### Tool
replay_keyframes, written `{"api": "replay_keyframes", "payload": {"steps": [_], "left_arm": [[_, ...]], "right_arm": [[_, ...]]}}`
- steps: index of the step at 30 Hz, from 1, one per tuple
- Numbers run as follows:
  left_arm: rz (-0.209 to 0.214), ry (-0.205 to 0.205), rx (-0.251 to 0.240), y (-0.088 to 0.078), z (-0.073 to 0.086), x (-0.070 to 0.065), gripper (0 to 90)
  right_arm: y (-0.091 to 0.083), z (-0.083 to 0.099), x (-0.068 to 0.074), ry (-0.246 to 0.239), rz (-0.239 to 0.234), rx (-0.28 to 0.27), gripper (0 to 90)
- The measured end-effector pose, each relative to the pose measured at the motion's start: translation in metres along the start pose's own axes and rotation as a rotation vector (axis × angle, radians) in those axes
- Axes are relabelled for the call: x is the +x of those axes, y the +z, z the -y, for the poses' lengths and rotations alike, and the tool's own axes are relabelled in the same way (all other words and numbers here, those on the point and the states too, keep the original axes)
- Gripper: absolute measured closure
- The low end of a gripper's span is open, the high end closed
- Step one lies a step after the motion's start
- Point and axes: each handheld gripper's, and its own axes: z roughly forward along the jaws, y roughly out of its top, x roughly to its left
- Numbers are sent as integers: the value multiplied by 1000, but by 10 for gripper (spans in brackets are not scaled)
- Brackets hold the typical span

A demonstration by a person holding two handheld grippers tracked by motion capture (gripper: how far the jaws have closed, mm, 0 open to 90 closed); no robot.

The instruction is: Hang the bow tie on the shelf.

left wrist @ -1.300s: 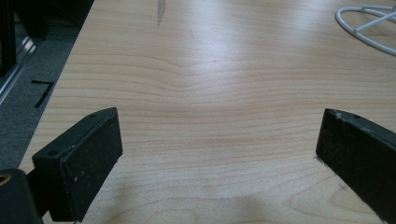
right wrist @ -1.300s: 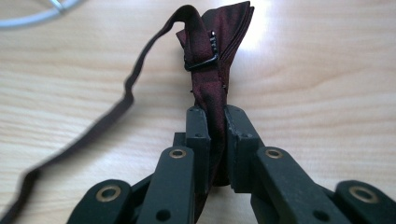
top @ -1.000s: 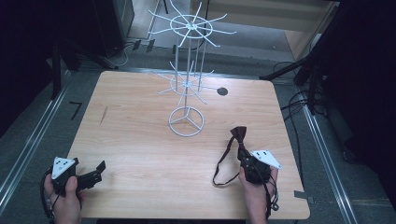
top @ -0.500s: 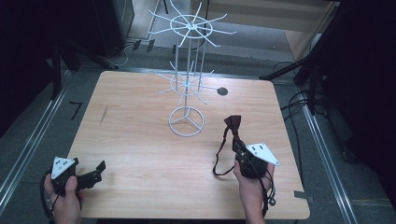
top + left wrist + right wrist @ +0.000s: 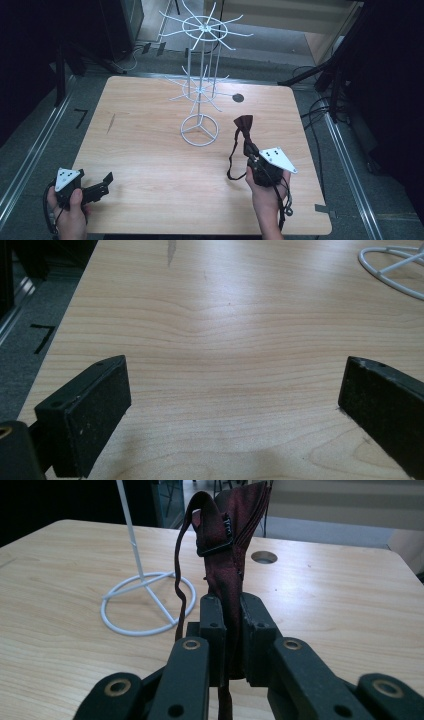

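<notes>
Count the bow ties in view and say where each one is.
1. The dark red bow tie is clamped in the right gripper, lifted over the table right of the white wire rack. None hang on the rack.

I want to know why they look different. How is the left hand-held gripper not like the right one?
The left hand-held gripper has its jaws wide apart with nothing between them; the right hand-held gripper is shut on a dark red bow tie. The left one sits low at the wooden table's near corner; the right one is lifted, the tie's strap dangling. Both are black and held in a hand.
</notes>
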Motion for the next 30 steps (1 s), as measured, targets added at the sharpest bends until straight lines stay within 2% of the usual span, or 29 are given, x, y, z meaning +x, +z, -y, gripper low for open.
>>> {"api": "replay_keyframes", "payload": {"steps": [30], "left_arm": [[1,0,9,0,0,1,8]], "right_arm": [[8,-46,27,-11,-50,-76,837]]}}
